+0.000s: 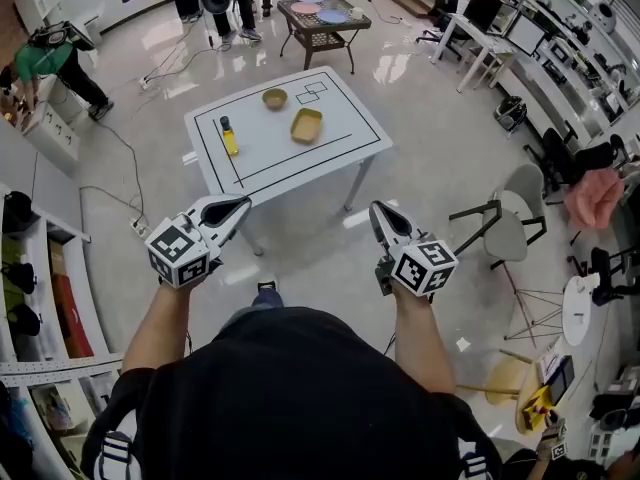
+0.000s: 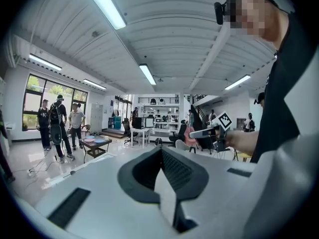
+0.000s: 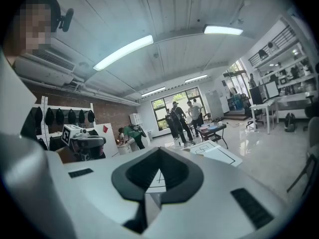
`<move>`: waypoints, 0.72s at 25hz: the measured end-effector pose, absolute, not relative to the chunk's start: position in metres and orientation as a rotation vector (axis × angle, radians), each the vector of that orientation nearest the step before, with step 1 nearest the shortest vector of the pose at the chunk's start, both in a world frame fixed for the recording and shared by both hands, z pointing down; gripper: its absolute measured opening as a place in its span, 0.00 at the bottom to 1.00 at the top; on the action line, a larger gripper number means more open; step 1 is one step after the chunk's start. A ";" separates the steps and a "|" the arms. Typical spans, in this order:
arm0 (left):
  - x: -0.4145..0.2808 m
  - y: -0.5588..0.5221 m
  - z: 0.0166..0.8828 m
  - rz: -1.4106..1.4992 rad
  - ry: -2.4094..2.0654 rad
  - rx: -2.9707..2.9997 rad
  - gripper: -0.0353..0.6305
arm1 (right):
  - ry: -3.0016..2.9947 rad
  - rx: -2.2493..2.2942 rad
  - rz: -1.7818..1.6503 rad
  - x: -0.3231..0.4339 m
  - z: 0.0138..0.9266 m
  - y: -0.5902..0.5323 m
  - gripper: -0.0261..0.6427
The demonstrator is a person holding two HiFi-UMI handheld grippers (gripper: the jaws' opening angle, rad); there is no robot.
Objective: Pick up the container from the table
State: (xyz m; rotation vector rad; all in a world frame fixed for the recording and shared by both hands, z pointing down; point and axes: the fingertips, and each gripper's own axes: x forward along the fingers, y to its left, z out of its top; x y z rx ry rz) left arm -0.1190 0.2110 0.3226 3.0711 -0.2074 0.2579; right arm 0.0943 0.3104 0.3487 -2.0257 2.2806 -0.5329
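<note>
Glossy pale floor [image 1: 430, 168], ceiling strip lights [image 2: 104, 4], desks [image 1: 490, 43].

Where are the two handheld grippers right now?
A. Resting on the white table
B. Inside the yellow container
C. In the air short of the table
C: the left gripper and right gripper hang over the floor, short of the white table.

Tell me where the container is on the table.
In the head view, the container lies near the middle of the white table, right of the yellow bottle and just below the round bowl.
</note>
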 end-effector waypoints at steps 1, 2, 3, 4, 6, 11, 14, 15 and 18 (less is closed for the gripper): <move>-0.118 0.210 0.324 0.258 -0.199 3.072 0.06 | 2.276 -2.034 -0.533 0.096 0.349 0.310 0.05; -0.117 0.209 0.325 0.257 -0.188 3.074 0.06 | 2.271 -2.041 -0.532 0.098 0.349 0.309 0.05; -0.115 0.207 0.326 0.255 -0.181 3.074 0.06 | 2.267 -2.046 -0.533 0.100 0.349 0.308 0.05; -0.114 0.205 0.327 0.253 -0.177 3.071 0.06 | 2.263 -2.050 -0.536 0.101 0.350 0.307 0.05; -0.112 0.200 0.330 0.249 -0.174 3.063 0.06 | 2.261 -2.054 -0.549 0.102 0.354 0.305 0.05; -0.101 0.180 0.337 0.249 -0.161 3.044 0.06 | 2.256 -2.070 -0.581 0.111 0.364 0.289 0.05; -0.095 0.164 0.343 0.255 -0.157 3.032 0.06 | 2.258 -2.075 -0.600 0.115 0.370 0.272 0.05; -0.094 0.158 0.345 0.257 -0.158 3.027 0.06 | 2.261 -2.078 -0.605 0.116 0.371 0.266 0.05; -0.090 0.139 0.349 0.274 -0.160 3.018 0.06 | 2.263 -2.081 -0.620 0.120 0.374 0.249 0.05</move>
